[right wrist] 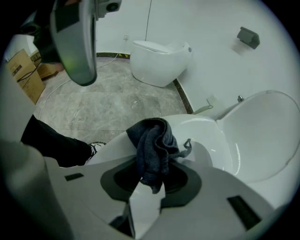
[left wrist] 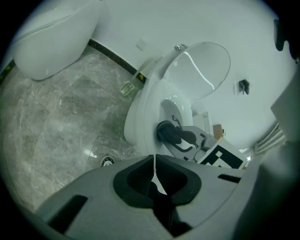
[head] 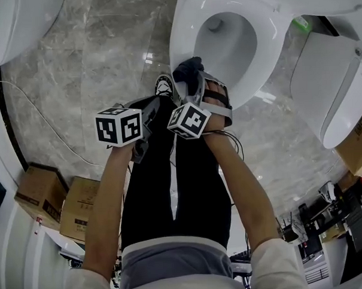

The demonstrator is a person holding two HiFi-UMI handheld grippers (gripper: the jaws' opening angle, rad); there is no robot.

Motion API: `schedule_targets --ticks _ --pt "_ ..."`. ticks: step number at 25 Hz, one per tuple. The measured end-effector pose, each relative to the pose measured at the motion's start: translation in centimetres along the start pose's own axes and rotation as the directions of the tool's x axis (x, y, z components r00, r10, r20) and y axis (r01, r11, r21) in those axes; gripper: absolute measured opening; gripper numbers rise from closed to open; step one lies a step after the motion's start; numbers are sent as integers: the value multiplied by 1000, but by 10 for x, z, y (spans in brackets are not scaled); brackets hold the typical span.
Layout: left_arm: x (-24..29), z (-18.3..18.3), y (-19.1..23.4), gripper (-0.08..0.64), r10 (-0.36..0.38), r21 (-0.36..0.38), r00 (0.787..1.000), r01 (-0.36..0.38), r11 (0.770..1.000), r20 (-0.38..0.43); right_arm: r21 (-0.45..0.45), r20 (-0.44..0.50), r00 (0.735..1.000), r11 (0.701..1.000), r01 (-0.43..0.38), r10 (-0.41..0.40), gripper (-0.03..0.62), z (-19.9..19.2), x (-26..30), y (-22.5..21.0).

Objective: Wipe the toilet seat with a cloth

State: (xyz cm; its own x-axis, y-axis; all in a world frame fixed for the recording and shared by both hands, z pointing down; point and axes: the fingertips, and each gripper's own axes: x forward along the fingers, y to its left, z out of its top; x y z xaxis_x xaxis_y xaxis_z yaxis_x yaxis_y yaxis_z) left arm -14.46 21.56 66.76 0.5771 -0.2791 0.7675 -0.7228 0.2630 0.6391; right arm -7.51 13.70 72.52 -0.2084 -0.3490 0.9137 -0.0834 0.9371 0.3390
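Right, from the head view: the right gripper (head: 191,74) is down at the near rim of the toilet seat (head: 185,27), and a dark cloth (head: 186,67) is bunched at its tip, lying against the white rim. The left gripper (head: 154,106) hangs just beside it, off the seat, over the marble floor (head: 94,73). A shoe (head: 164,85) shows between the two grippers. Two cardboard boxes (head: 42,192) stand at lower left, and a second toilet (head: 14,22) fills the top left corner.

Now the left gripper view: the left gripper (left wrist: 153,160) has its jaws pressed together, only a thin slit between them and nothing in it. Beyond them the toilet seat (left wrist: 145,108) faces us with the lid (left wrist: 201,70) raised, and the cloth (left wrist: 168,132) sits on the seat's front edge under the other gripper.

Over to the right gripper view: the right gripper (right wrist: 151,176) is clamped on the cloth (right wrist: 152,143), which spills out of the jaws in a dark folded wad. That wad touches the toilet seat (right wrist: 201,136) at its near rim, with the lid (right wrist: 267,131) up to the right. The second toilet (right wrist: 159,61) stands by the far wall.
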Motion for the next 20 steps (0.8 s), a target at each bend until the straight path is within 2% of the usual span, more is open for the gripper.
schedule_targets --ticks 9,15,20 --pt "16 -6 -9 18 15 21 998 -13 1000 -62 -91 28 1000 996 -1 4 97 -39 -26 46" --pt "26 -10 -19 18 25 35 996 -22 999 -89 -75 39 999 997 -25 28 97 -65 -42 63" --pt "33 -13 -27 18 30 34 994 -26 999 -108 -24 76 995 997 -70 72 97 -78 -56 68"
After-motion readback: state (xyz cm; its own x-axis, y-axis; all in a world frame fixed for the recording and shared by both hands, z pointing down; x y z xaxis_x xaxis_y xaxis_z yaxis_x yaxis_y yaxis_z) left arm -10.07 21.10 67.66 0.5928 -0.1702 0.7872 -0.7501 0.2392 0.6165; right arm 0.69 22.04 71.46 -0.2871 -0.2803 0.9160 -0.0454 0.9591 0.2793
